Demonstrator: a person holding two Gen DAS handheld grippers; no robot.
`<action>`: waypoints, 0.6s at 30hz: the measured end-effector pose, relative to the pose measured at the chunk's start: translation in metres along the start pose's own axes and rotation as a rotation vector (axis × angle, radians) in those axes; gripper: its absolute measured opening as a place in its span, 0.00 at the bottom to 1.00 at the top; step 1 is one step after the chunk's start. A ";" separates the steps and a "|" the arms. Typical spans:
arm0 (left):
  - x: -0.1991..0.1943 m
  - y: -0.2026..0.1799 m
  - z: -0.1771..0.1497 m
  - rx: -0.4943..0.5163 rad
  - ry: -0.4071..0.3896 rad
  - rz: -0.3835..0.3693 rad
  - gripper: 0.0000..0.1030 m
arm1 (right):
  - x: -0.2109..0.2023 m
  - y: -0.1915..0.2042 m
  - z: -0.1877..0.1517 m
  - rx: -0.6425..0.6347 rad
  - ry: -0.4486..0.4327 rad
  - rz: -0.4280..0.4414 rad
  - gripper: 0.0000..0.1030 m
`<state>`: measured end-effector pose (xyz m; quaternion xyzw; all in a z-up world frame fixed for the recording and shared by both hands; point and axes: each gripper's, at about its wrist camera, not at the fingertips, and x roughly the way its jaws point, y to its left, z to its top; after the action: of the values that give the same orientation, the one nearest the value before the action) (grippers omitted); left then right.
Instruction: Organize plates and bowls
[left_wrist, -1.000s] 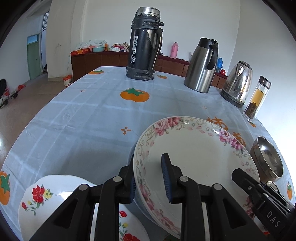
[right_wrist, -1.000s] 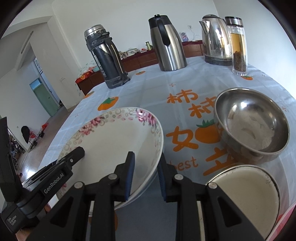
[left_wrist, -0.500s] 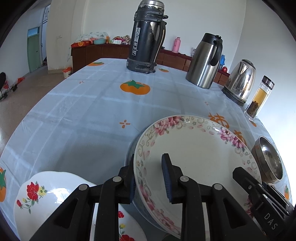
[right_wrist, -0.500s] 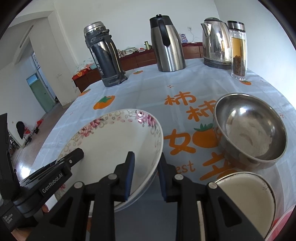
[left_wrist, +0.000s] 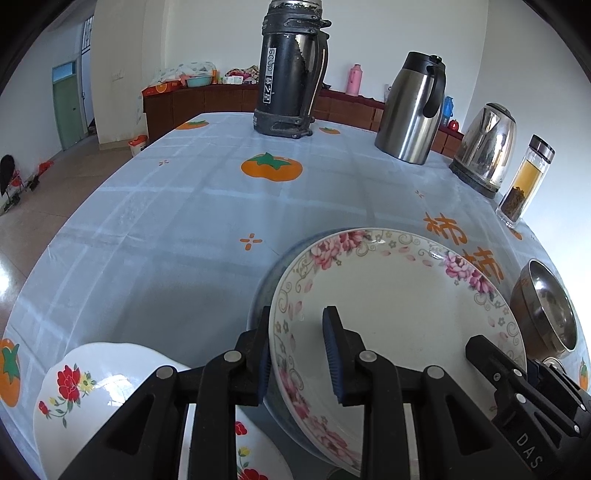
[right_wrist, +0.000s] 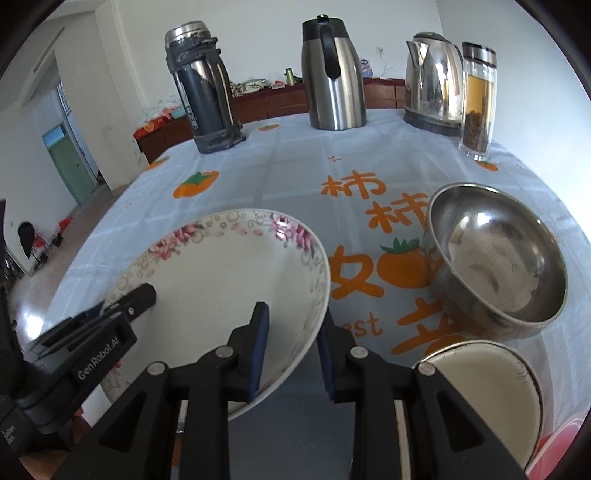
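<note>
1. The pink-flowered plate (left_wrist: 399, 314) is held tilted above the table (left_wrist: 184, 221), its far rim up, between the two grippers.
2. The left gripper (left_wrist: 297, 350) straddles the plate's left rim: one blue pad sits against the outside of the rim and the other lies over the white inside. The jaws look narrowly set on the rim, though whether the inner pad truly presses the surface is hard to judge from this angle.
3. The right gripper (right_wrist: 291, 343) straddles the opposite rim, one finger inside the plate and one outside. Its jaws are opening, with the rim between them and a gap showing beside the outer pad.
4. Below and left of the held plate, a white plate with red flowers (left_wrist: 92, 398) lies near the table edge, partly hidden by the left gripper's frame.
5. To the right stands a steel bowl (right_wrist: 498, 258) on the printed cloth, and nearer the edge a cream enamel bowl (right_wrist: 491, 391) lies just beside it.
6. Along the far side of the table stand a black thermos (left_wrist: 291, 70), a steel carafe (left_wrist: 413, 107), an electric kettle (left_wrist: 484, 147) and a glass tea bottle (left_wrist: 524, 184), all upright and well apart from the plates.
7. Behind the table a wooden sideboard (left_wrist: 221, 103) runs along the wall.
</note>
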<state>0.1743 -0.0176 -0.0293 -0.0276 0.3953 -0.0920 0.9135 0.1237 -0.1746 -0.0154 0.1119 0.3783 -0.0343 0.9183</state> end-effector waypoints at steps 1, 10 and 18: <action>0.000 0.000 0.000 0.002 0.000 0.001 0.27 | 0.000 0.000 0.000 -0.002 0.000 -0.002 0.26; 0.000 -0.002 0.000 0.004 0.009 0.009 0.28 | 0.002 0.004 0.001 -0.036 0.006 -0.028 0.29; 0.000 0.000 0.001 0.003 0.015 0.002 0.29 | 0.007 0.011 0.003 -0.087 0.031 -0.022 0.41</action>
<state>0.1747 -0.0177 -0.0288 -0.0251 0.4020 -0.0917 0.9107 0.1322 -0.1647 -0.0159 0.0684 0.3948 -0.0261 0.9158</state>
